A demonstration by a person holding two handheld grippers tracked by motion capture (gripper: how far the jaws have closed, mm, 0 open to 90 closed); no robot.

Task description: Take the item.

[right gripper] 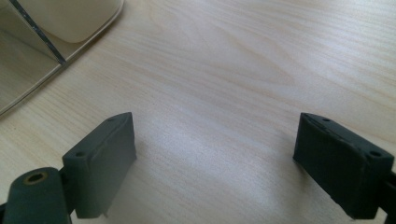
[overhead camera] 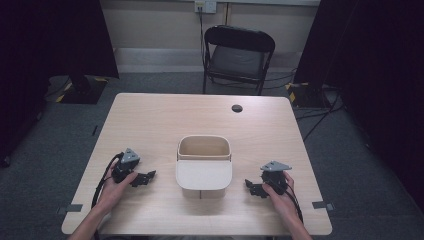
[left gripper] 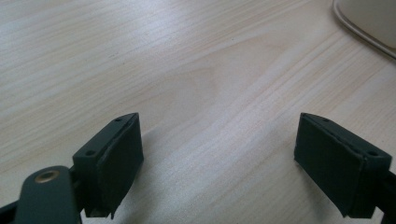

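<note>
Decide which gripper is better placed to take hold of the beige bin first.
Neither clearly: the left gripper and right gripper flank the beige bin, both open, empty, pointing inward. The left looks marginally nearer its side.

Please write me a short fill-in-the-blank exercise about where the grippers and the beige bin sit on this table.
1. The beige bin stands ____ the left gripper and the right gripper.
2. Both grippers' jaws stand ____, with nothing between them.
3. Both grippers sit low over the wooden ____.
4. Behind the table stands a black folding ____.

Missing words: between; open; table; chair
</note>
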